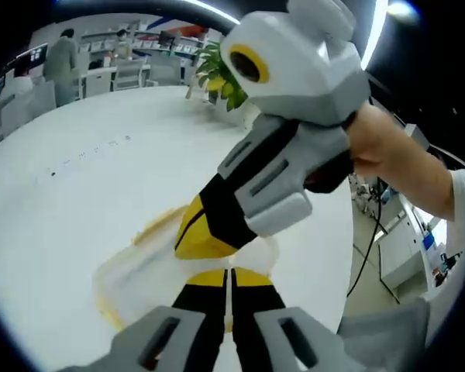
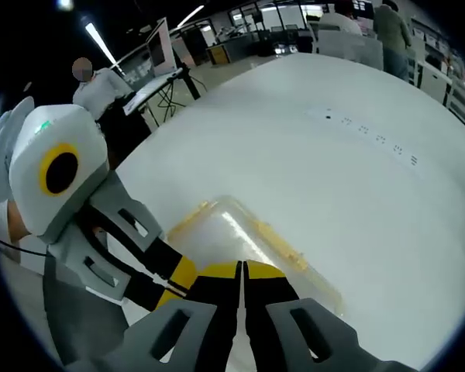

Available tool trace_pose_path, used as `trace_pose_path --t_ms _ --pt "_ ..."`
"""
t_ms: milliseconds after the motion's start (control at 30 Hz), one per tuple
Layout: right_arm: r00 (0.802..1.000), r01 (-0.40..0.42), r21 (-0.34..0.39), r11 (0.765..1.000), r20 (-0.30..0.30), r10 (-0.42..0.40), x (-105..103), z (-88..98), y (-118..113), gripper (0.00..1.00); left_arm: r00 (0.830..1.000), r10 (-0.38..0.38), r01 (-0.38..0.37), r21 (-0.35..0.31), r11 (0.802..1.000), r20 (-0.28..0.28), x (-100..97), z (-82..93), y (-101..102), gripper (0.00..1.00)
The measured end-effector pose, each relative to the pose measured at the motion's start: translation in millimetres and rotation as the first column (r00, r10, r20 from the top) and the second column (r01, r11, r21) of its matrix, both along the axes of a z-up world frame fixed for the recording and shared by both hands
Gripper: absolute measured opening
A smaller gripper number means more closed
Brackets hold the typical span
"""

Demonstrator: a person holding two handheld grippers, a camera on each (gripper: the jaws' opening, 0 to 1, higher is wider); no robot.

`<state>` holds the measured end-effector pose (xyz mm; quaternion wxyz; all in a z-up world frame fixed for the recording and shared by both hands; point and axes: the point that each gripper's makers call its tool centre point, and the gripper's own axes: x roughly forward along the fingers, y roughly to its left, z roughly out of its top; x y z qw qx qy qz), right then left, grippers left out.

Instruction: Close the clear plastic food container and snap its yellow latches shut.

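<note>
The clear container [image 2: 248, 248] sits near the white tabletop's [image 2: 356, 163] edge; both grippers' [image 1: 231, 279] [image 2: 242, 273] fingers are pressed together, empty. Desks [image 1: 108, 70] and a plant [image 1: 217, 74] stand beyond.

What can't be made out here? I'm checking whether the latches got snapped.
- Container near edge and its latches: hidden by both grippers, in both views.
- Left gripper and right gripper: tips together, any contact with the latch hidden.
- Table markings: too small to read.
</note>
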<state>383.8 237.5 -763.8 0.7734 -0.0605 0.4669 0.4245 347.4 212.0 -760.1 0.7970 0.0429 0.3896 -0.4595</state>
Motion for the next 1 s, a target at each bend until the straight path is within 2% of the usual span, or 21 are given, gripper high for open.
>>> trace_pose_path --t_ms 300,533,600,667,833,867,933,967,1000 --pt "0.999 0.029 0.002 1.000 0.014 -0.029 10.5 1.3 -2.1 0.00 0.999 -0.037 0.037 -0.001 0.999 -0.005 -10.9 -1.9 -1.8 0.00" --pt "0.998 0.057 0.001 0.998 0.038 -0.057 20.3 0.3 -5.6 0.00 0.999 -0.026 0.026 -0.009 1.000 -0.025 -14.0 -2.6 -0.2 0.00" --pt "0.997 0.074 0.021 0.997 0.034 -0.074 22.2 2.1 -4.9 0.00 0.999 -0.030 0.030 -0.011 1.000 -0.028 -15.7 -2.9 -0.6 0.00" --pt "0.993 0.096 0.011 0.995 0.069 -0.097 30.9 2.7 -8.1 0.00 0.999 -0.035 0.035 -0.010 0.999 -0.023 -16.8 -2.6 -0.8 0.00" --pt "0.991 0.122 0.026 0.992 0.059 -0.123 36.2 3.7 -8.7 0.00 0.999 -0.033 0.033 -0.012 0.999 -0.022 -16.5 -2.7 -1.2 0.00" --pt "0.990 0.123 0.024 0.992 0.064 -0.124 36.9 3.4 -8.8 0.00 0.999 -0.032 0.032 -0.013 0.999 -0.022 -16.7 -2.7 -1.2 0.00" --pt "0.988 0.115 -0.029 0.993 0.110 -0.111 41.1 -0.7 -14.3 0.00 0.999 -0.033 0.032 -0.016 0.999 -0.021 -16.9 -2.8 -1.5 0.00" --pt "0.990 0.102 -0.053 0.993 0.107 -0.096 39.1 -4.3 -15.6 0.00 0.999 -0.030 0.030 -0.019 0.999 -0.023 -16.9 -2.9 -1.5 0.00" --pt "0.989 0.114 -0.043 0.993 0.103 -0.109 39.3 -5.3 -14.2 0.00 0.999 -0.026 0.025 -0.022 0.999 -0.029 -17.3 -2.8 -1.5 0.00"
